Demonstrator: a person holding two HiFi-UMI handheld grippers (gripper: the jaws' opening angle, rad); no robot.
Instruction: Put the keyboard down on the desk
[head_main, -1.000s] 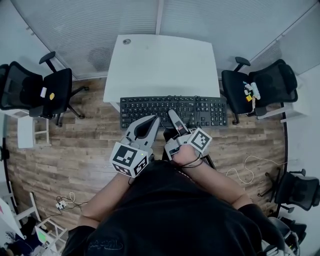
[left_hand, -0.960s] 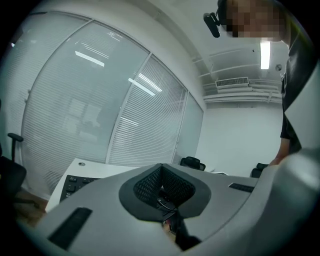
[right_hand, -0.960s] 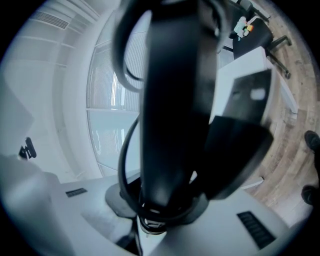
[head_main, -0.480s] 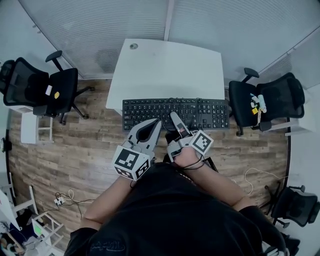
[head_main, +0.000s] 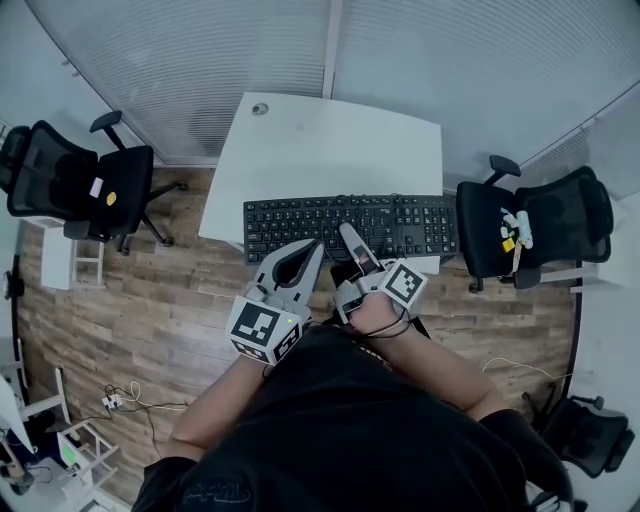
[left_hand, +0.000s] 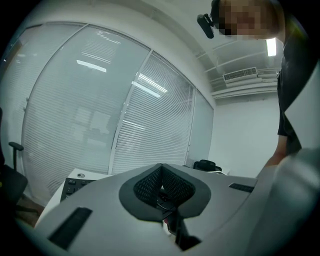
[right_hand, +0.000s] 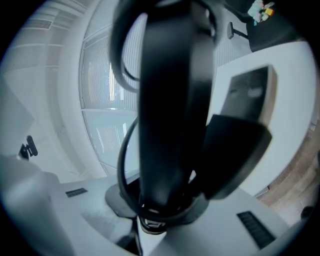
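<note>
A black keyboard (head_main: 350, 225) hangs level over the front part of the white desk (head_main: 330, 140); whether it touches the top I cannot tell. My right gripper (head_main: 346, 234) is shut on the keyboard's near edge, around the middle. In the right gripper view the keyboard (right_hand: 170, 100) stands dark between the jaws, with its cable looping beside it. My left gripper (head_main: 317, 244) sits just left of the right one, by the keyboard's near edge, shut with nothing in it. In the left gripper view its tips (left_hand: 161, 166) meet, and the keyboard's end (left_hand: 74, 185) shows at the lower left.
Black office chairs stand left (head_main: 90, 185) and right (head_main: 530, 220) of the desk. A wall of glass with blinds (head_main: 200, 60) runs behind it. The floor is wood, with a cable bundle (head_main: 130, 400) and a small white shelf (head_main: 60, 260) at the left.
Both grippers and the keyboard have moved forward: the keyboard was in front of the desk's near edge and now lies mostly over the desktop. Neither grip has changed.
</note>
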